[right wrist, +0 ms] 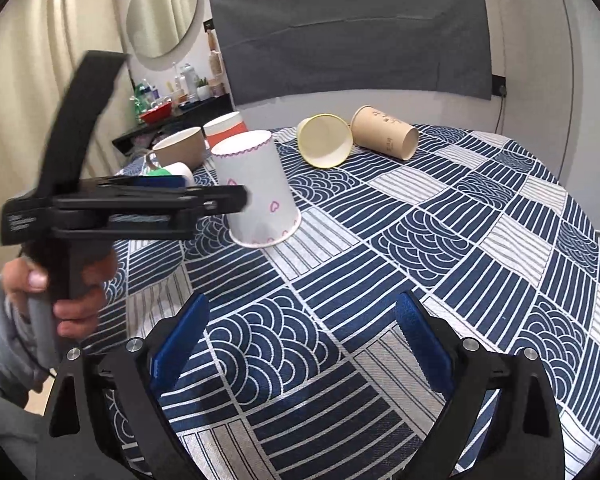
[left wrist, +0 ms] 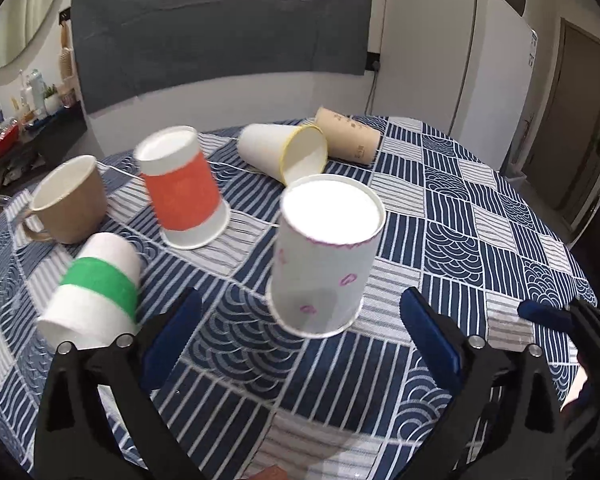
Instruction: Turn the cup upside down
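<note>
A white paper cup with pink hearts [left wrist: 320,264] stands upside down on the patterned tablecloth [left wrist: 480,240], also in the right wrist view [right wrist: 258,190]. My left gripper [left wrist: 300,328] is open and empty, its blue pads [left wrist: 172,332] either side of the cup and just short of it. From the right wrist view the left gripper [right wrist: 204,204] shows side-on, beside the cup. My right gripper [right wrist: 300,344] is open and empty, over the tablecloth [right wrist: 440,240] nearer the front.
An orange-banded cup [left wrist: 182,188] stands upside down. A green-banded cup [left wrist: 94,292], a yellow-rimmed cup [left wrist: 284,154] and a brown cup [left wrist: 348,136] lie on their sides. A brown mug [left wrist: 66,200] stands upright at the left.
</note>
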Available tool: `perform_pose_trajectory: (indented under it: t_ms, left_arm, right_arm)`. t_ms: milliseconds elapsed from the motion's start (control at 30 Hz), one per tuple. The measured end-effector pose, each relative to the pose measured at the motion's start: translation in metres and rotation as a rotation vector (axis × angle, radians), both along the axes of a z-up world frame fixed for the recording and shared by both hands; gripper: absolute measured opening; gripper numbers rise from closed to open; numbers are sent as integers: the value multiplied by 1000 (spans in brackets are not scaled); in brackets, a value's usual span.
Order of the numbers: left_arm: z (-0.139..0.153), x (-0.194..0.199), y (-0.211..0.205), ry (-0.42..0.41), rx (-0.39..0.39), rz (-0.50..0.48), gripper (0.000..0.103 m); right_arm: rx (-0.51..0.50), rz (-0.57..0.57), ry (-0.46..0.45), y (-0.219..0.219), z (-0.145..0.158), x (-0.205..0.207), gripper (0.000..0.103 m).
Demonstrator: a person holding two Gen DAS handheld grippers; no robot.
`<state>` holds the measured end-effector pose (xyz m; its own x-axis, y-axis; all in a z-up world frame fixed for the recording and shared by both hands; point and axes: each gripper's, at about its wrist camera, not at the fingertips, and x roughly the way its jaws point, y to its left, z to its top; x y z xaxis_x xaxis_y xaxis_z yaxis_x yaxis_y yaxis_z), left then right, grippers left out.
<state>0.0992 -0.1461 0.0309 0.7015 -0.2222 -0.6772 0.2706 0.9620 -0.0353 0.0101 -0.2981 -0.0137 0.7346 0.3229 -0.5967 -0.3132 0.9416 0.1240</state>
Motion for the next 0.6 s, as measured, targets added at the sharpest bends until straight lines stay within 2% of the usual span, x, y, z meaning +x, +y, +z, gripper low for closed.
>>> perform_pose_trajectory:
  t_ms: [133, 333, 500, 600]
  left_arm:
    - [1, -17, 21, -21, 43, 21, 97]
    - [-17, -34, 53, 5, 32, 78, 97]
    - [-28, -46, 60, 8, 13, 96, 97]
    - [-35, -47, 58, 24, 5, 75, 97]
  right_arm:
    - [-50, -39, 16, 7, -3, 10, 92]
    - [-31, -80, 57, 19, -11, 27, 92]
    - [0, -106, 37, 23, -8, 28, 92]
    - [-1, -108, 10, 26, -7, 26, 92]
